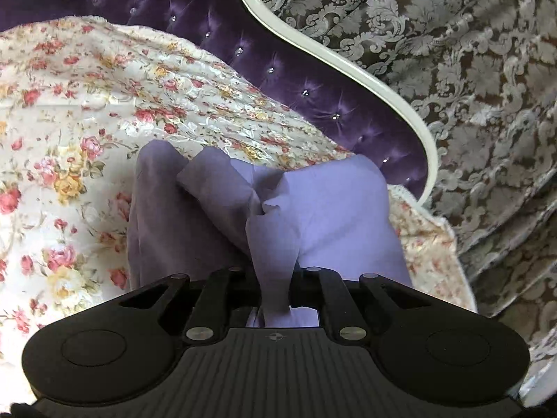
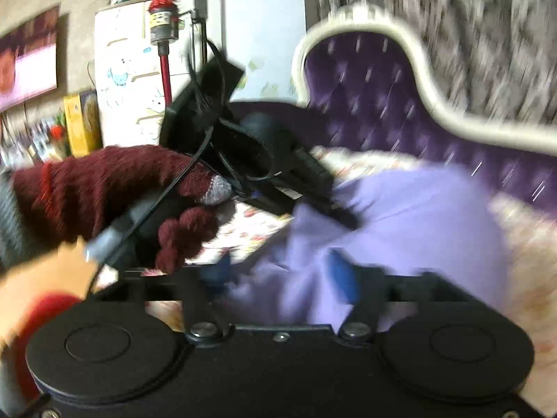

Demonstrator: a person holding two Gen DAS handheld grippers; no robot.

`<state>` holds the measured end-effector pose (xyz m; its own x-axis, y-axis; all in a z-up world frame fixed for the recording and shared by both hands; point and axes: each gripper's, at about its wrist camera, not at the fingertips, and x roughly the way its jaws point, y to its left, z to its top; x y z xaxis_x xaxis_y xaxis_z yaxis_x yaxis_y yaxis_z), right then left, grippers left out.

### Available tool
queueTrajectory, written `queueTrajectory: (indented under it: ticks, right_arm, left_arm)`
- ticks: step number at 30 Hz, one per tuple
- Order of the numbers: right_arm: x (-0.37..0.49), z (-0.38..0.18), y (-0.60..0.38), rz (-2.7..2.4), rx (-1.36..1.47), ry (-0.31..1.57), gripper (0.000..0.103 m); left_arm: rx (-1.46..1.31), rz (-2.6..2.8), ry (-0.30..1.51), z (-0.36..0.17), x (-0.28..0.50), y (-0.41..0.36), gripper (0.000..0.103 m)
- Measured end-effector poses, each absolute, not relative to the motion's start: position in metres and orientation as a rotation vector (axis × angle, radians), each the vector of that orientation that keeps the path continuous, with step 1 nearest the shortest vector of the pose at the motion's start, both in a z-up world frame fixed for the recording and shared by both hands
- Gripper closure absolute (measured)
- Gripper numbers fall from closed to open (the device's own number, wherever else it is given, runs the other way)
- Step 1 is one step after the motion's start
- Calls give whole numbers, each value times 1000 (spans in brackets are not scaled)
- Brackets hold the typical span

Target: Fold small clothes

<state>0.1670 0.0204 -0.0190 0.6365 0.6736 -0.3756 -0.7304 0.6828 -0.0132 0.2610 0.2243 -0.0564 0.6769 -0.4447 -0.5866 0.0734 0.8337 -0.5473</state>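
Note:
A small lilac garment (image 1: 323,209) hangs bunched over the floral bedspread (image 1: 69,111). My left gripper (image 1: 275,289) is shut on a fold of it, the cloth pinched between the jaws. In the blurred right wrist view the same lilac garment (image 2: 417,216) is lifted. My right gripper (image 2: 285,278) has cloth draped between its blue-padded fingers (image 2: 343,278), which stand a little apart; whether they grip is unclear. The left gripper (image 2: 334,205), held by a maroon-gloved hand (image 2: 115,188), bites the garment's upper edge.
A purple tufted headboard (image 1: 278,80) with a white curved frame (image 1: 393,94) stands behind the bed. A grey damask curtain (image 1: 470,69) hangs at the right. In the right wrist view a white cabinet (image 2: 125,80) and a red-handled vacuum (image 2: 163,35) stand at the left.

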Motion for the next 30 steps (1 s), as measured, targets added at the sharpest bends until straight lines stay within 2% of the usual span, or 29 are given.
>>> queueTrajectory:
  ticks: [5,10,12,13,14,16,17,19,23,27,30]
  right_arm:
    - [128,-22,6,797,-403,214,16]
    - [120,-41,28,834,-503,228,18]
    - [124,-48,37,845,-496,257,27]
    - [122,-52,41,835,-509,265,35]
    - [124,-56,46,820,-527,265,51]
    - [128,-55,49,806,-529,264,74]
    - [125,-52,42,815,-482,273,81]
    - [124,-32,36,831,-398,247,81]
    - [121,-24,55,899,-447,212,82]
    - [133,-69,90,965,-530,366,81]
    - [135,-91,98,1012,-555,388,78]
  left_arm:
    - [-475,-298,793,-49,265,216,92]
    - [-496,-284,802,-50,266,217,92]
    - [-490,-282,803,-49,266,216,92]
    - [-490,-281,803,-48,266,216,92]
    - [-487,-281,800,-46,266,216,92]
    - [-458,-264,784,-39,264,214,92]
    - [-437,-259,769,-33,262,214,92]
    - [-436,-257,716,-18,256,219,92]
    - [-494,-260,668,-10,244,244,92]
    - [-561,-150,769,-66,243,270,91]
    - [-662,-110,780,-101,240,285,78]
